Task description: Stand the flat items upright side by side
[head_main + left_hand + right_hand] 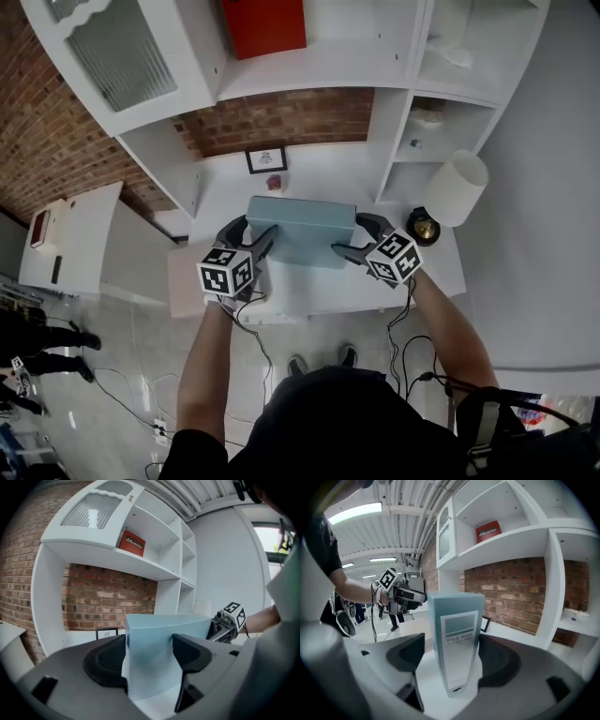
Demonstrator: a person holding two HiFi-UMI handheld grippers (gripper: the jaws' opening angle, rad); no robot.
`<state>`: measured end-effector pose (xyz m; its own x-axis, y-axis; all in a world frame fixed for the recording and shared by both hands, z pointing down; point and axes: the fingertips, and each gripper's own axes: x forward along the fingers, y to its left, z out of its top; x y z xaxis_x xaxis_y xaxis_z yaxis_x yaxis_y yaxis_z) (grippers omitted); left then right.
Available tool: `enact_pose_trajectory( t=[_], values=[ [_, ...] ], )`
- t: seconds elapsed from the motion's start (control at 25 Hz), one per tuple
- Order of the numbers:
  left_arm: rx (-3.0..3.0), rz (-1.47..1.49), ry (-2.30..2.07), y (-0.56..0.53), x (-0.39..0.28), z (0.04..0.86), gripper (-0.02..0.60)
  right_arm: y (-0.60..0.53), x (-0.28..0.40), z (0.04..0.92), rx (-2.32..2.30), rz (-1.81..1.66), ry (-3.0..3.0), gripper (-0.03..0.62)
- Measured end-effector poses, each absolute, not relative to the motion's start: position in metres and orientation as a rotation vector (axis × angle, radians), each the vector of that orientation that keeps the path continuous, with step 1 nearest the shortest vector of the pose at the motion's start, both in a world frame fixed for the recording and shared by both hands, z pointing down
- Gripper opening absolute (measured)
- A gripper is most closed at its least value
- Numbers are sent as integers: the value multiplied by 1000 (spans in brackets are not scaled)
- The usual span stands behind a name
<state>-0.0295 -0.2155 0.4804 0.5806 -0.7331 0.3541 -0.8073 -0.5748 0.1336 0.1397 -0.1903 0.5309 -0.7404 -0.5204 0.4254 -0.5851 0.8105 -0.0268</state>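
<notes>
Fig. The pale blue rectangular cardboard file box (302, 230) stood upright on its long edge on the white counter (319, 173). Your left tool (255, 236) was clamped on one end. Your right tool (351, 238) straddled the other end, jaws apart. Judged progress: one item stood, with no neighbour visible beside it.

The head view looks steeply down on the file box (302, 230). The two gripper views sit close at its opposite ends, facing each other; all three share it.
</notes>
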Motion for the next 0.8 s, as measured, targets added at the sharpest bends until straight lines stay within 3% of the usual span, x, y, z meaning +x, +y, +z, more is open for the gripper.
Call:
enact_pose_trajectory(
  t=[0.08,0.24,0.56,0.64,0.8],
  values=[
    [2495,392,-1306,-209,-33,483,310,-193,144,531,816,195,-2593,297],
    [2415,381,-1360,-196,-38,493,310,-194,147,532,793,176,-2608,285],
    [2361,369,-1407,-192,-23,502,308,-194,148,531,732,121,-2651,292],
    [2355,385,-1415,-191,-18,505,308,-196,150,532,721,130,-2668,330],
    [2339,397,-1417,-187,-12,510,308,-199,146,537,667,131,-2669,345]
  ],
)
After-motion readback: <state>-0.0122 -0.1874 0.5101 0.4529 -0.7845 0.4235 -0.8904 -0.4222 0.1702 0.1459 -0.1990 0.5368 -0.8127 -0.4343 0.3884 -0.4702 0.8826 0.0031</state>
